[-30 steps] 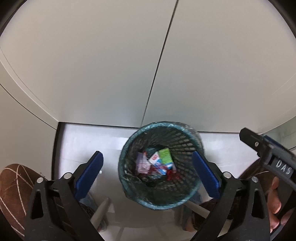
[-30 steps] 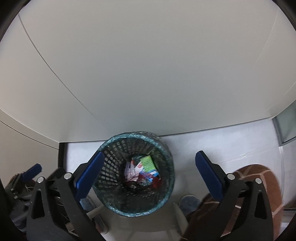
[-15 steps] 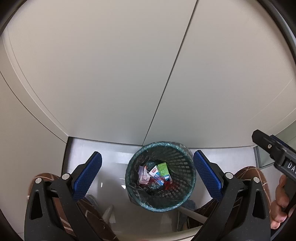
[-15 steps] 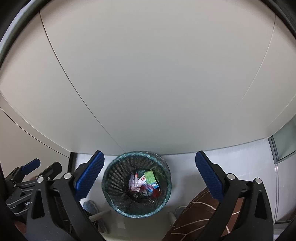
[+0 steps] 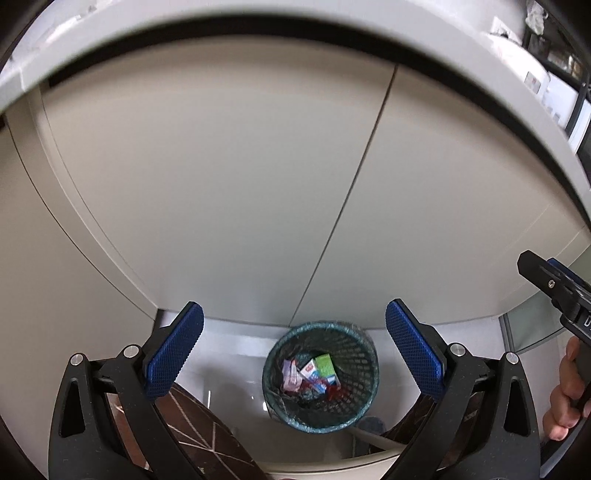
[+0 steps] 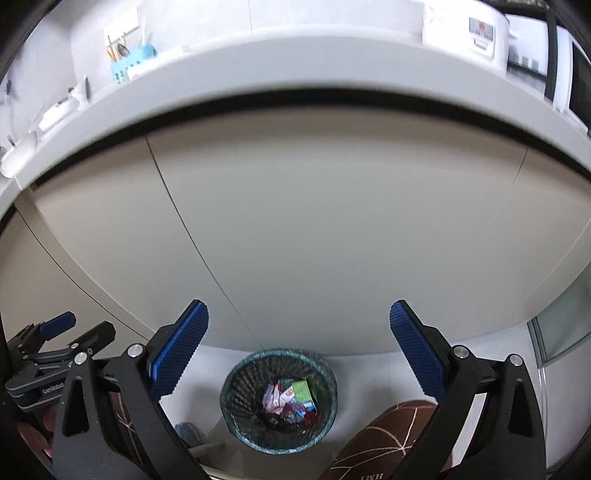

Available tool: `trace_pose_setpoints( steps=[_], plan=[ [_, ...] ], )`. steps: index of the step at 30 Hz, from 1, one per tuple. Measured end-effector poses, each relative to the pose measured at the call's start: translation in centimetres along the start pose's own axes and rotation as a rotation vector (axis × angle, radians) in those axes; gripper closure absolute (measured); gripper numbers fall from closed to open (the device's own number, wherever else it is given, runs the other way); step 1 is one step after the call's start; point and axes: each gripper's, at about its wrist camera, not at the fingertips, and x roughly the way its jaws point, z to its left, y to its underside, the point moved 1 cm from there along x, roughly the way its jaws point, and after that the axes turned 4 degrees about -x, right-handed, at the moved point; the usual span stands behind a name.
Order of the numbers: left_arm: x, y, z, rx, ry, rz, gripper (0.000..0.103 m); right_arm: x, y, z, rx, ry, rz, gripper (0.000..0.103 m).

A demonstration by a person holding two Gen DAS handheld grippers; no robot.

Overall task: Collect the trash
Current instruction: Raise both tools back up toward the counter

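A dark green mesh trash basket [image 5: 364, 354] stands on the floor against the cabinet front; it also shows in the right wrist view [image 6: 243, 387]. It holds several wrappers and a small green carton [image 5: 325, 365], also seen in the right wrist view [image 6: 303, 392]. My left gripper [image 5: 293, 352] is open and empty, high above the basket. My right gripper [image 6: 299, 350] is open and empty, also high above it. The right gripper shows at the right edge of the left wrist view [image 5: 554, 288], and the left gripper at the left edge of the right wrist view [image 6: 55, 347].
Beige cabinet doors [image 5: 221, 184] rise behind the basket under a white countertop edge [image 6: 295, 77]. On the counter stand a blue utensil holder [image 6: 129, 66] and a white appliance [image 6: 476, 29]. The person's brown patterned slippers [image 6: 384, 443] are on the floor near the basket.
Both grippers have risen well away from the basket, which looks smaller now. The countertop edge has come into view at the top. Both stay open.
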Motion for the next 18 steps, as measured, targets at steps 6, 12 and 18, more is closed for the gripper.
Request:
trace_pose_setpoints(
  steps=[6,12,18],
  plan=[
    [-4.7,-2.8,-0.3,0.001,0.003,-0.072,0.006,-3.2,-3.1,0.7,-0.041,-0.001,-0.077,0.008],
    [-9.0,-6.3,-0.8,0.005,0.008,-0.147,0.006,-6.1,-6.5,1.6,-0.065,-0.029,-0.131,0.008],
    [-11.9,-10.6,-1.9,0.012,-0.009,-0.199,0.006,-8.3,-10.2,2.5,-0.075,-0.057,-0.158,0.008]
  ],
)
